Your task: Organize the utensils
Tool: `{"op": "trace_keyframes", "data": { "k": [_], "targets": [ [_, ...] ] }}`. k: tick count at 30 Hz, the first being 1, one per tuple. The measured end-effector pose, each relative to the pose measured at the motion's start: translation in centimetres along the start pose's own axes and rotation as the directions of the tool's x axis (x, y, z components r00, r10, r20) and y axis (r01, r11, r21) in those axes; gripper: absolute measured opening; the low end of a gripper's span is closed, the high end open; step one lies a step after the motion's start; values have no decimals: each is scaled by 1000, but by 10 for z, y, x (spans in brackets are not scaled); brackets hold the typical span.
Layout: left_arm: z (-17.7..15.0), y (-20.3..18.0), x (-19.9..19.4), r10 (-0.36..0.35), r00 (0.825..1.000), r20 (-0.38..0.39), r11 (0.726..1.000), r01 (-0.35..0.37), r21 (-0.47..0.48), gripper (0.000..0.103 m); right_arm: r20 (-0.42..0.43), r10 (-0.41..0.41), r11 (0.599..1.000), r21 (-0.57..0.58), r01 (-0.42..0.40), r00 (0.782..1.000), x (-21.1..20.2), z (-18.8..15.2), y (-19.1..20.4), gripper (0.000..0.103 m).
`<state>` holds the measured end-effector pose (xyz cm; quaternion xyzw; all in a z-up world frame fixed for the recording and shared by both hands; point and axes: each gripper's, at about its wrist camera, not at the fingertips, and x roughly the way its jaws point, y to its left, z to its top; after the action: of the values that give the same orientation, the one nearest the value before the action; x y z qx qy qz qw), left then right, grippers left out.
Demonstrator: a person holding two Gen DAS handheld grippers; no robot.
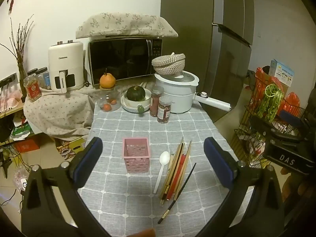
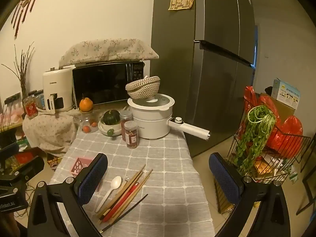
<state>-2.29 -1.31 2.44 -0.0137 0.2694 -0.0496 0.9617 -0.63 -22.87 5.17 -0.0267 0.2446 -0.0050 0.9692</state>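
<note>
A pink perforated utensil holder (image 1: 136,155) stands upright on the grey checked tablecloth (image 1: 122,203); it is partly hidden behind my right gripper's left finger in the right wrist view (image 2: 80,165). To its right lie a white plastic spoon (image 1: 162,169), a bundle of wooden and red chopsticks (image 1: 176,170) and one black chopstick (image 1: 178,194). They also show in the right wrist view: spoon (image 2: 110,190), chopsticks (image 2: 125,195), black chopstick (image 2: 126,211). My left gripper (image 1: 153,162) is open and empty above the holder and utensils. My right gripper (image 2: 158,179) is open and empty above the utensils.
At the table's far end stand a white electric pot (image 1: 176,94) with a woven basket on it, two spice jars (image 1: 161,106), a bowl with a green squash (image 1: 135,98) and a glass jar (image 1: 107,100). A wire rack with greens (image 2: 262,138) stands right of the table; a fridge (image 2: 203,59) behind.
</note>
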Motion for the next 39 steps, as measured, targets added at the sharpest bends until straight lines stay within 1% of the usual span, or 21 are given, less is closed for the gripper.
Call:
{"op": "trace_keyframes", "data": {
  "k": [17,21,23,39],
  "targets": [
    [-3,-3,2,-6,1000,-16,1000,7,4,102,-4,-1,1000,-3,0,1000,1,-2,0,103],
    [-2,-2,2,-8,1000,-14,1000,8,2,102,-7,0,1000,-2,0,1000,-1,3,-2,103],
    [-2,-2,2,-9,1000,-11,1000,9,-2,102,-7,-1,1000,-2,1,1000,3,-3,2,103],
    [-1,-3,2,-10,1000,-16,1000,10,1,102,-9,1,1000,-5,-1,1000,5,-3,1,103]
  ]
}}
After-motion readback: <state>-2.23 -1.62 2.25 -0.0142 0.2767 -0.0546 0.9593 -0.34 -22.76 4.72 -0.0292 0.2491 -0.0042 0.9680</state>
